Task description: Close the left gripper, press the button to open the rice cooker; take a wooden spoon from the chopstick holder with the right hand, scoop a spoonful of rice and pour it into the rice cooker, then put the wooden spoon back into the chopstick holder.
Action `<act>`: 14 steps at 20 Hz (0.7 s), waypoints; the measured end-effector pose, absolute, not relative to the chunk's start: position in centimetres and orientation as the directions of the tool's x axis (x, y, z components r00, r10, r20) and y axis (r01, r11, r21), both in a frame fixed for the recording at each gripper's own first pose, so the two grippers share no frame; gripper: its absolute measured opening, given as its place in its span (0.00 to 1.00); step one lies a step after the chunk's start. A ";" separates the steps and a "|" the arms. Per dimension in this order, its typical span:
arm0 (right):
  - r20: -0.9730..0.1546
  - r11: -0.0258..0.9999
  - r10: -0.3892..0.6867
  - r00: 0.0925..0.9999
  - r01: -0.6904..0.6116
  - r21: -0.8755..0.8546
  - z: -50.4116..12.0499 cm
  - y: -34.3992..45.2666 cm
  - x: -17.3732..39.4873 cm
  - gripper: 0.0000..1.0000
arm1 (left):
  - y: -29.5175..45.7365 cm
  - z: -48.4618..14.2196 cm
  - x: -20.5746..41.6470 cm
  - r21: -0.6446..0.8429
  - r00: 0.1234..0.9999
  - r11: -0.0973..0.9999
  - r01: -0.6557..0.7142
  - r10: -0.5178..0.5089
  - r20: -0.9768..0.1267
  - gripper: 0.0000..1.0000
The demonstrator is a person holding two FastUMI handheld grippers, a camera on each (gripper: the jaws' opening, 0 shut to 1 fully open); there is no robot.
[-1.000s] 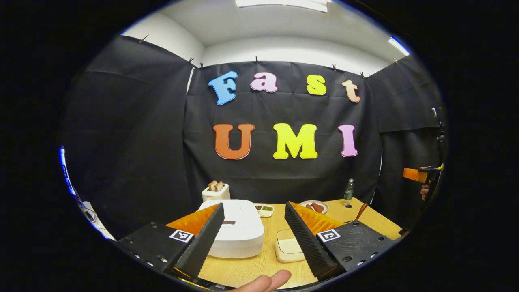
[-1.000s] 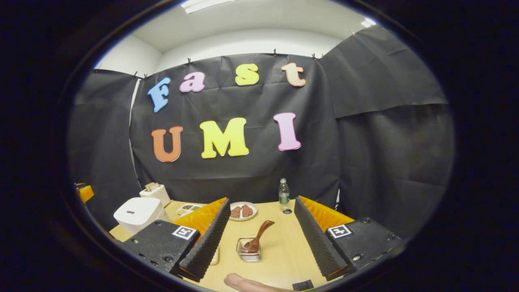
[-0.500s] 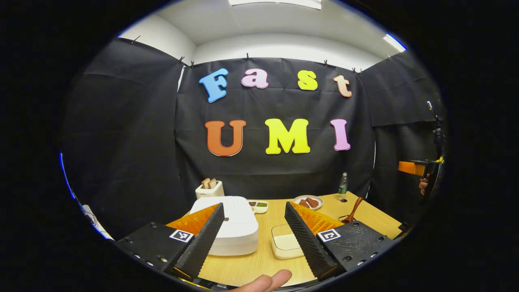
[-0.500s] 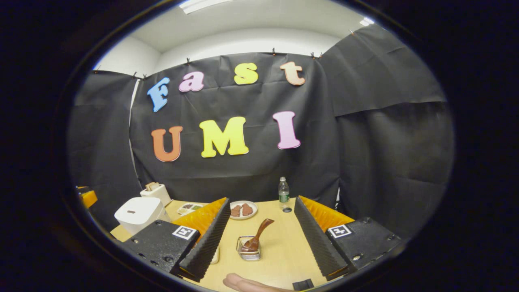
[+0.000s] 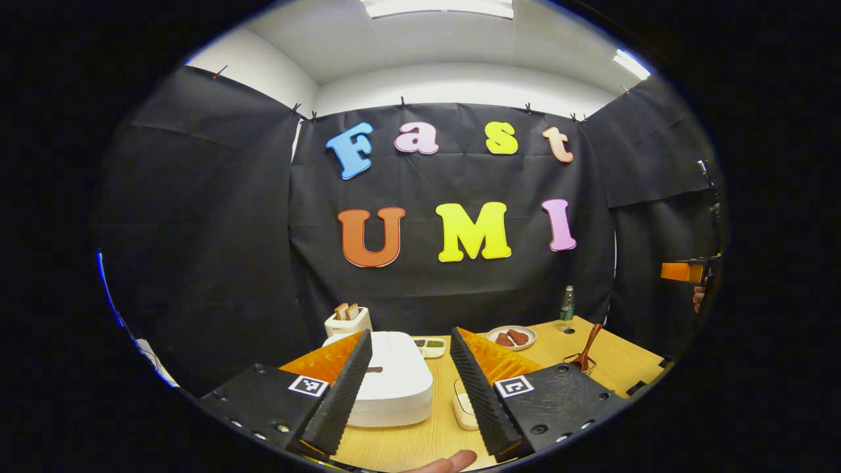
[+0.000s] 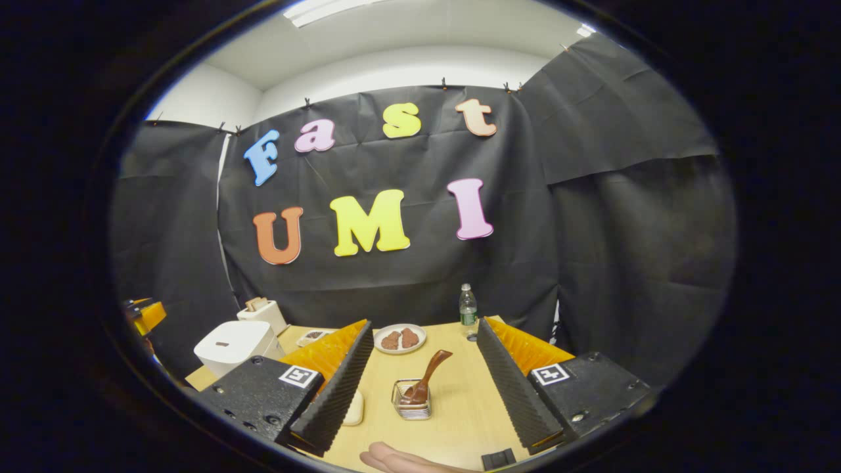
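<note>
Left claw point(image 5: 409, 332) narrower than a second ago: fingers drawn part-way in, a clear gap left, nothing held. Reads as the first step begun, closing up to make a blunt tip for the press. Not yet shut, not yet touching anything.

Framed in that gap, at 12 o'clock from the claw: white rice cooker point(image 5: 394, 381), lid down, small dark button point(image 5: 374, 369) on top near the left finger. Sits lower in the left gripper view than half a second ago, so also a slight tilt up or a pull back. Press judged still to come.

Right claw point(image 6: 424, 323) wide open, empty, hovering, much as before. Dead ahead at 12 o'clock: wooden spoon point(image 6: 430, 378) leaning to 1 o'clock in the wire chopstick holder point(image 6: 412, 404), untouched.

Just beside the cooker at its 3 o'clock, a pale lidded box point(image 5: 463, 410), half hidden behind the right finger; contents impossible to tell.

Further out on the wooden surface point(image 5: 407, 447): toaster point(image 5: 347, 320) with bread at 11 o'clock behind the cooker, small divided tray point(image 5: 430, 345), plate point(image 5: 491, 334) of brown pieces at 1 o'clock, bottle point(image 5: 567, 305) at the back edge. Black cloth on three sides, white ceiling with strip lights above. A fingertip point(image 5: 447, 463) at 6 o'clock.
</note>
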State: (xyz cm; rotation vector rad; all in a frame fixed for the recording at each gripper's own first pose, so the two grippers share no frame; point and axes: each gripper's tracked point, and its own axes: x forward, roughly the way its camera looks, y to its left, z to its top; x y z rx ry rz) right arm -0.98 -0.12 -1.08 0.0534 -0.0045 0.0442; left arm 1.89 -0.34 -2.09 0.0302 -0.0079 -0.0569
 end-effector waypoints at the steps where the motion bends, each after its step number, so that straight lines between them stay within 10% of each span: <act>1: 0.014 0.998 0.038 0.999 -0.039 0.053 -1.0 -0.3 -0.9 0.98 | -0.6 -2.3 2.1 0.008 0.997 0.997 0.072 -0.072 -0.002 0.73; 3: 0.026 0.998 0.033 0.999 -0.034 0.049 -0.9 -0.5 -0.9 0.98 | -1.0 -1.6 2.2 -0.015 0.994 0.994 0.107 -0.107 0.009 0.71; 5: 0.025 0.998 0.048 0.999 -0.049 0.048 -1.0 -0.2 -0.9 1.00 | -0.7 -1.6 2.6 -0.019 0.994 0.994 0.110 -0.110 0.013 0.43; 11: 0.071 0.996 -0.011 0.997 0.005 0.084 -0.5 -1.7 -0.3 1.00 | 0.5 -1.8 4.0 -0.046 0.997 0.996 0.074 -0.073 0.009 0.46; 13: 0.083 0.997 -0.012 0.996 0.006 0.081 -0.3 -1.8 -0.1 1.00 | 1.5 -2.5 5.0 -0.057 0.999 0.998 0.039 -0.039 -0.006 0.06; 14: 0.088 0.997 -0.006 0.996 -0.001 0.081 -0.1 -1.6 -0.1 1.00 | 1.9 -3.2 5.4 -0.049 0.999 0.998 0.026 -0.027 -0.026 0.02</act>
